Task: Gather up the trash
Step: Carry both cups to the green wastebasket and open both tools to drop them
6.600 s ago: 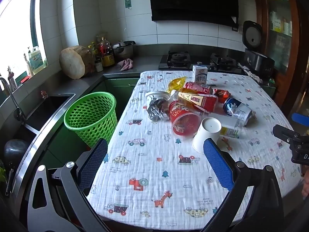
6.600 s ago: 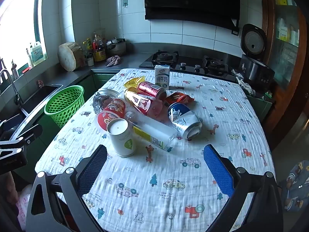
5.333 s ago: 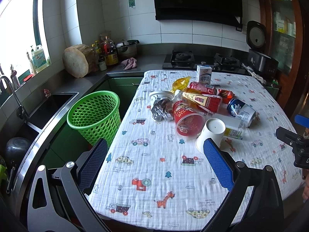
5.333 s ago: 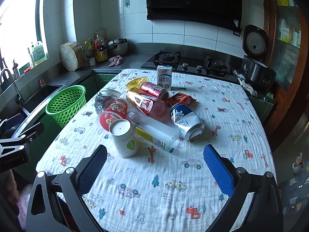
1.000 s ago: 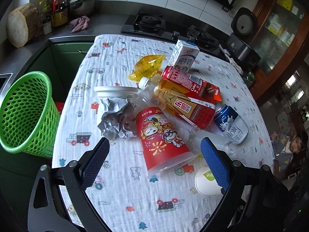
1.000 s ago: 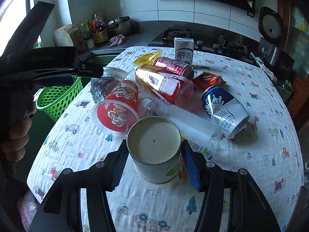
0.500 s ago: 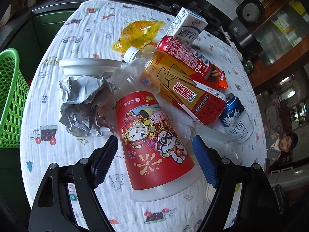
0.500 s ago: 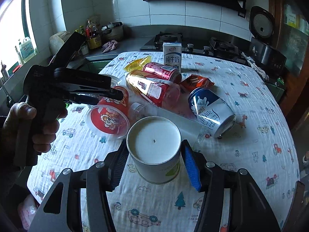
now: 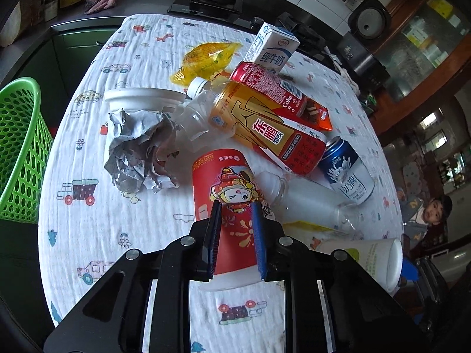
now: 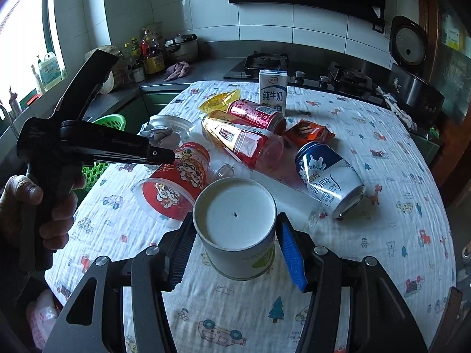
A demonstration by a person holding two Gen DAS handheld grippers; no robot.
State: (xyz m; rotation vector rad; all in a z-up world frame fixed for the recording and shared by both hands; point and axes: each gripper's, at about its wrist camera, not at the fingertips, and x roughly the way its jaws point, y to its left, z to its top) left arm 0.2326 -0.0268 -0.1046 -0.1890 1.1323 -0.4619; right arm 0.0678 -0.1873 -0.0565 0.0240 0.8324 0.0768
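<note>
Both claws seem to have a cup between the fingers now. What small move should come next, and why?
Probably lift both cups a little, straight up. The left claw is pinched on the lying red cup, and the right claw clamps the inverted white cup. The clear bottle lies right beside the red cup, so rising first should avoid dragging it before heading to the green basket.

Right tongs [image 10: 235, 253] clamped on upturned white paper cup [image 10: 237, 229], lifted off table [image 10: 382, 250]. Left tongs [image 10: 164, 156] pinch red cup [image 10: 176, 182] lying on side.
</note>
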